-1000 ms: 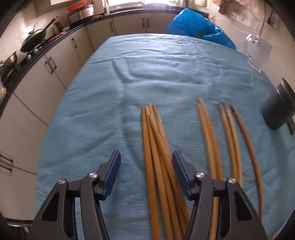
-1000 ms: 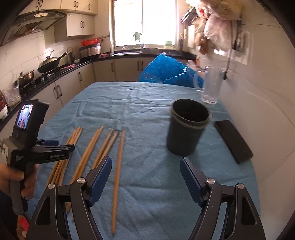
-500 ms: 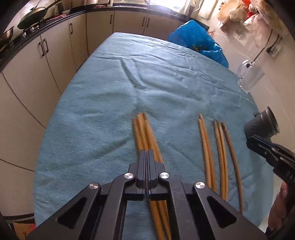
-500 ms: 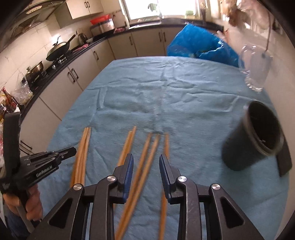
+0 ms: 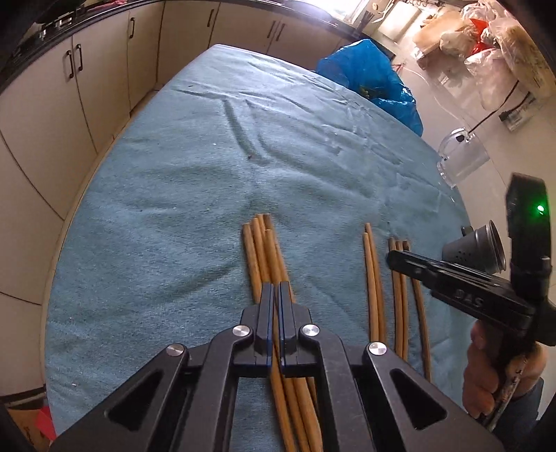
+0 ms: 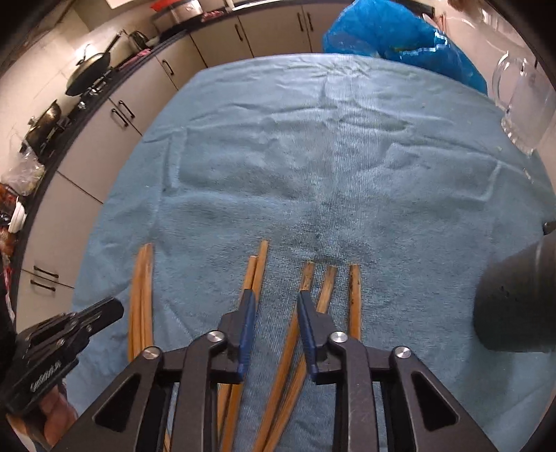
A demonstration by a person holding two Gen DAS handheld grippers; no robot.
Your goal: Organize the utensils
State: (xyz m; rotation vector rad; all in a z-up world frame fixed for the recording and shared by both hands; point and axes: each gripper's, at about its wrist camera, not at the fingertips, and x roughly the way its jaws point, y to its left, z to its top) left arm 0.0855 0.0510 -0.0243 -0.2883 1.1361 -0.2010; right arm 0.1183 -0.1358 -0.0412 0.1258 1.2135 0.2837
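Wooden chopsticks lie in groups on a blue cloth (image 5: 208, 174). My left gripper (image 5: 276, 285) is shut over the left bundle (image 5: 260, 250), and one stick runs up between its pads. In the right wrist view that bundle (image 6: 140, 295) lies beside the left gripper's black nose (image 6: 111, 309). My right gripper (image 6: 275, 295) hangs low over the middle sticks with its jaws closing. A pair (image 6: 259, 264) lies under its left finger. Two slanted sticks (image 6: 288, 347) pass between the pads without touching them, and a single stick (image 6: 354, 295) lies to their right. The dark holder cup (image 6: 514, 306) stands at the right.
A glass mug (image 6: 524, 104) stands at the table's far right, and a blue plastic bag (image 6: 392, 31) sits at the far end. Cabinets and a counter with pans (image 6: 90, 69) line the left side. The dark cup (image 5: 476, 250) shows behind the right gripper's body (image 5: 469, 288).
My left gripper closed over the left bundle and tipped downward. My right gripper swung down and left from the cup to above the middle chopsticks, and its jaws narrowed.
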